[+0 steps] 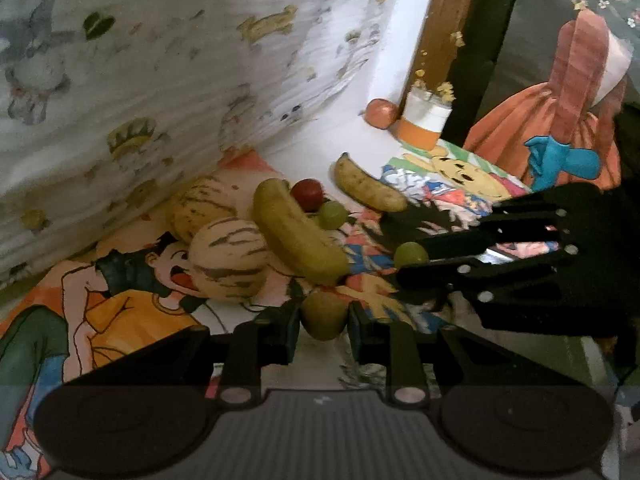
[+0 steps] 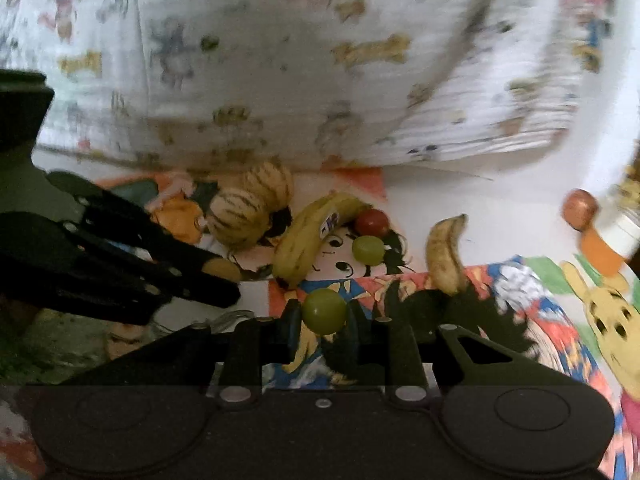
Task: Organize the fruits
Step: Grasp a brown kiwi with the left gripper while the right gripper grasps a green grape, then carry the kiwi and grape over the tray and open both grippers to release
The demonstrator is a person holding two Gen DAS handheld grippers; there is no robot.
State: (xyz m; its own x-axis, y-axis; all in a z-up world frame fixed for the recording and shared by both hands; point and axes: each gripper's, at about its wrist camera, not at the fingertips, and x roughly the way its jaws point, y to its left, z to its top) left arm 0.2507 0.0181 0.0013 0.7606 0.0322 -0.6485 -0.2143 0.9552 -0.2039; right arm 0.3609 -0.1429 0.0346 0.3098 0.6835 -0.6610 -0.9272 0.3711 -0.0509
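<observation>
My left gripper (image 1: 324, 316) is shut on a yellowish-brown round fruit (image 1: 324, 314); it also shows in the right wrist view (image 2: 220, 270). My right gripper (image 2: 324, 312) is shut on a green round fruit (image 2: 323, 311), seen from the left wrist too (image 1: 410, 254). On the cartoon-print cloth (image 1: 132, 312) lie two striped melons (image 1: 228, 262), a greenish banana (image 1: 298, 234), a red fruit (image 1: 307, 194), a green fruit (image 1: 333, 214) and a spotted banana (image 1: 368, 190) apart to the right.
A patterned pillow (image 1: 140, 80) rises behind the fruit. An orange-and-white cup (image 1: 424, 120) and an orange fruit (image 1: 381, 113) stand at the back right beside a wooden post (image 1: 448, 24). A person in an orange dress (image 1: 560, 120) stands at the right.
</observation>
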